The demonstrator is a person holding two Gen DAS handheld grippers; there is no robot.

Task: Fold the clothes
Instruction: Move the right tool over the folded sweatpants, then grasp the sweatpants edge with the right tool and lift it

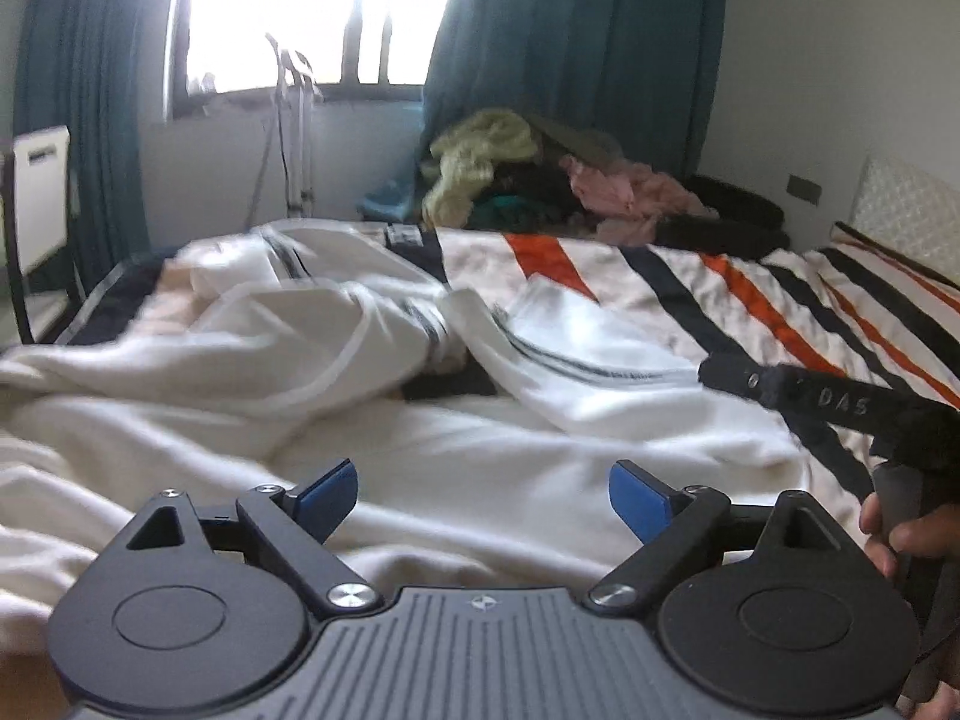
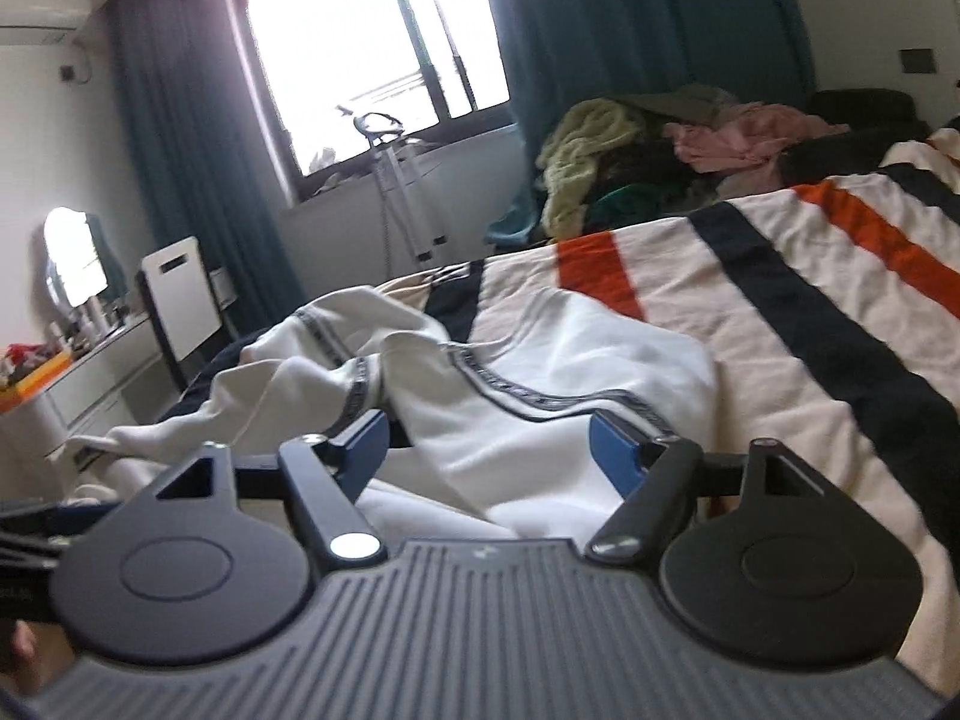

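Left gripper [image 1: 483, 495] spread over crumpled white garment [image 1: 372, 324], right gripper [image 2: 489, 450] spread above it too, striped bedspread [image 2: 810, 312] beneath, blurred lettering perhaps "DAS" on the right gripper's side

striped bedspread [image 2: 780, 312], teal curtains [image 1: 570, 60], window [image 2: 360, 48]

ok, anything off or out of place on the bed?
The white garment lies crumpled and twisted on the striped blanket, not flat. An unsorted clothes pile sits at the far edge. Both grippers are open, holding nothing.
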